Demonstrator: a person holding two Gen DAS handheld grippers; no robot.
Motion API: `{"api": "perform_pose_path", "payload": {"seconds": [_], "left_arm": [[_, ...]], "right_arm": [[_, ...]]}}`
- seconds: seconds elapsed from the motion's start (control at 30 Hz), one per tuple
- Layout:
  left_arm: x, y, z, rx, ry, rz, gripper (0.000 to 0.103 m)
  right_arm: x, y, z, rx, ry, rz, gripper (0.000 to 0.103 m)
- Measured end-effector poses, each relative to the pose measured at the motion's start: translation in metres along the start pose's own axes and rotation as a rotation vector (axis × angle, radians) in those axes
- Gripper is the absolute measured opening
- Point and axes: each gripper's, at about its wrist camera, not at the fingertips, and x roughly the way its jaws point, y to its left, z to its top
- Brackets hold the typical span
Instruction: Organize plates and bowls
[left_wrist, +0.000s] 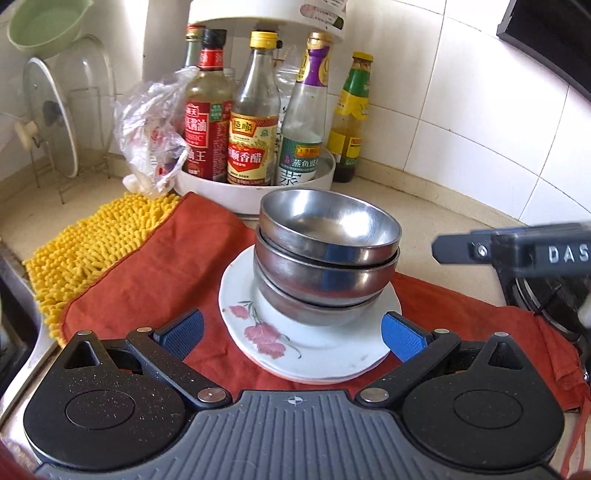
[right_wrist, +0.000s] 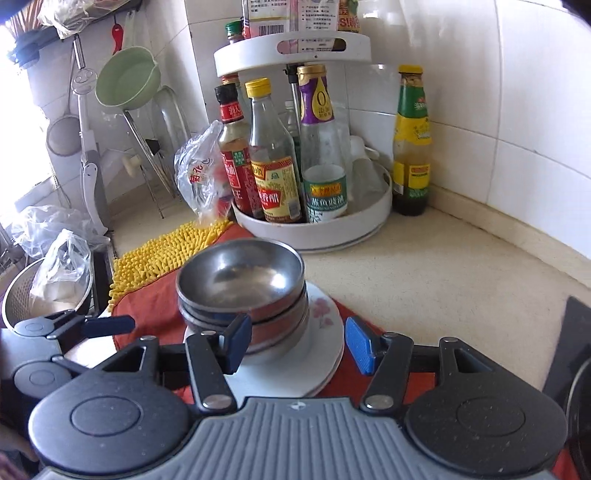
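Observation:
Three steel bowls (left_wrist: 327, 254) are nested in a stack on white flowered plates (left_wrist: 258, 332), which lie on a red cloth (left_wrist: 159, 269). My left gripper (left_wrist: 293, 334) is open just in front of the plates, a finger on each side, holding nothing. In the right wrist view the same bowl stack (right_wrist: 242, 291) sits on the plates (right_wrist: 325, 325). My right gripper (right_wrist: 295, 347) is open near the plates' front right edge, empty. Its side (left_wrist: 517, 254) shows at right in the left wrist view. The left gripper's fingers (right_wrist: 107, 326) show at left in the right wrist view.
A white turntable rack (left_wrist: 255, 184) of sauce bottles stands behind the bowls, with a green-labelled bottle (left_wrist: 349, 122) beside it. A yellow chenille mat (left_wrist: 92, 243) and plastic bag (left_wrist: 155, 129) lie at left. A lid rack (left_wrist: 62, 122) stands far left. A stove burner (left_wrist: 546, 306) is at right.

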Motion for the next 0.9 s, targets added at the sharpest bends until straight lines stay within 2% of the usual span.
{"api": "perform_pose_path", "payload": {"seconds": [0.13,0.37,0.9], "left_arm": [[-0.005,0.001,-0.005,-0.006,0.014,0.032,0.103],[-0.01,0.006,-0.015,-0.02,0.043,0.044,0.103],[-0.019,0.012,-0.043,-0.018,0.091,0.093,0.103]], "right_arm": [[-0.01,0.008,-0.015,0.017,0.005,-0.028,0.057],[-0.018,0.025,-0.043,0.057,0.039,-0.05,0.058],[-0.017,0.052,-0.086,0.183,0.063,-0.133,0.06]]}}
